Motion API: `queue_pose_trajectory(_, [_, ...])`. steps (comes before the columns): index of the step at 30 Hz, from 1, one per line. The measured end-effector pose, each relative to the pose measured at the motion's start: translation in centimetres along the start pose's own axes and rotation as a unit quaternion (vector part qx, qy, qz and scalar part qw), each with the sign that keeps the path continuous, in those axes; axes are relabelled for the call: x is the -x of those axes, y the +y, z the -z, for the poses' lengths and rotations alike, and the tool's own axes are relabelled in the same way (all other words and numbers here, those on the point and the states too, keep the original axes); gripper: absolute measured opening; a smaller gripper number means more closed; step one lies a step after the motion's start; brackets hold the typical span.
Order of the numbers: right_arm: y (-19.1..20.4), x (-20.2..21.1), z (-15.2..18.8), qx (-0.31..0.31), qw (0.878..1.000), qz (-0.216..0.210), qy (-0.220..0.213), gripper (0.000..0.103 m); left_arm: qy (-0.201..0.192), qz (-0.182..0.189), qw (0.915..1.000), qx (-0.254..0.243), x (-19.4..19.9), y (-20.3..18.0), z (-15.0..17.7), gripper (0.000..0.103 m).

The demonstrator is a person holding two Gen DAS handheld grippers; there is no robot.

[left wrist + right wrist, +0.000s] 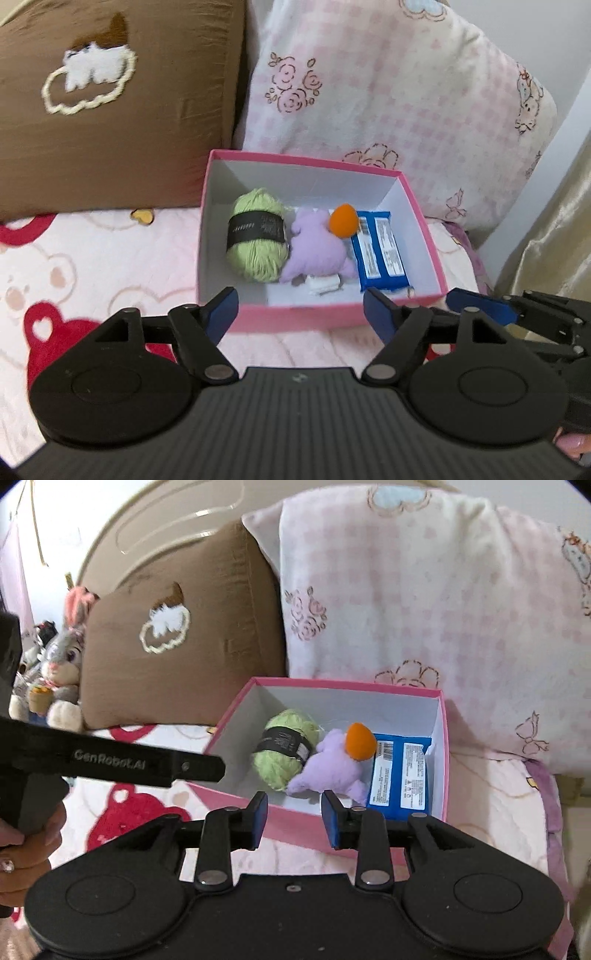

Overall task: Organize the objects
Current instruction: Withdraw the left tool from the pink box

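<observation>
Yarn (pixel 256 236), a purple toy (pixel 317 251) and a blue packet (pixel 380 254) are kept inside the pink box (pixel 295 317), with the left gripper (pixel 301 314) spread apart and the right gripper (pixel 294 819) held empty, fingers narrowly apart, before it.

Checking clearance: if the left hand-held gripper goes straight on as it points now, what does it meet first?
Probably the pink box: its near wall sits right between the left hand-held gripper fingertips. A slightly higher line would clear the rim and land on the purple plush toy. Depth is unclear.

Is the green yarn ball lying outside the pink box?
No. The green yarn ball lies inside the pink box, at its left end beside the purple plush toy.
</observation>
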State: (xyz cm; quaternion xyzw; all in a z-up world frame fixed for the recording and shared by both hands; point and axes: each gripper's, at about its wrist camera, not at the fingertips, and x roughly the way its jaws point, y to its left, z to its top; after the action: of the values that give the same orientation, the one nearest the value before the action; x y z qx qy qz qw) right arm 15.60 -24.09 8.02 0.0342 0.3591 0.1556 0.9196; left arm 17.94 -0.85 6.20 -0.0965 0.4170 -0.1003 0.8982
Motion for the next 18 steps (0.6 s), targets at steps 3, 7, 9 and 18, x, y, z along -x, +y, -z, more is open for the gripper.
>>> queue_pose_trajectory(3, [0.4,2.0,0.5,0.002,1.000,0.004,-0.002,0.038,0.003,-0.015,0.9998,-0.009,2.1,0.0,0.9,0.077])
queue_pose_trajectory(7, [0.9,3.8,1.3,0.000,1.000,0.012,-0.001,0.043,0.008,-0.031,0.9993,-0.019,4.3,-0.1,2.0,0.079])
queue_pose_trajectory(9, [1.2,4.6,1.7,0.001,1.000,0.012,-0.003,0.043,0.008,-0.036,0.9991,-0.020,5.3,0.0,2.6,0.079])
queue_pose_trajectory(18, [2.8,6.6,3.0,0.005,1.000,0.029,-0.006,0.069,0.011,-0.042,0.9989,-0.019,8.2,0.1,4.6,0.085])
